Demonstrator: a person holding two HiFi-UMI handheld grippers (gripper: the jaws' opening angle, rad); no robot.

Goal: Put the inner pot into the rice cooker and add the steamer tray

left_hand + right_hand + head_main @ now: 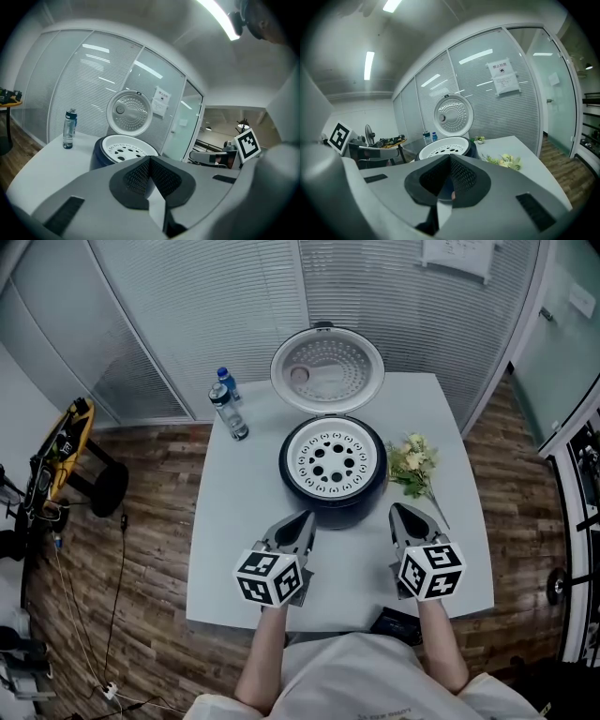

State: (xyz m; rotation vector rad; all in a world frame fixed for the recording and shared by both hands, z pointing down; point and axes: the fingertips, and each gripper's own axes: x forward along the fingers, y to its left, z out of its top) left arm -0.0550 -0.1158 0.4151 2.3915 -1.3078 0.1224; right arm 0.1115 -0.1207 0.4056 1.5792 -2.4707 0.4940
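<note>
Head view: The rice cooker (333,491) stood at the centre of the white table (244,559), its lid (327,370) raised behind it. The perforated white steamer tray (334,462) sat in the cooker's mouth; the inner pot beneath it could not be made out. Two water bottles (228,409) stood at the upper left of the cooker, and a bunch of flowers (412,465) lay to its right. The left gripper (307,516) and the right gripper (397,509) were in the lower frame, just short of the cooker and pointing toward it.

Left gripper view: The jaws were pressed together at centre frame with nothing between them. The cooker and its tray (129,148) showed just above the jaws, with a bottle (69,129) at left.

Right gripper view: The jaws were likewise pressed together and empty. The tray (443,148) appeared above them, and the flowers (506,161) lay at right.
</note>
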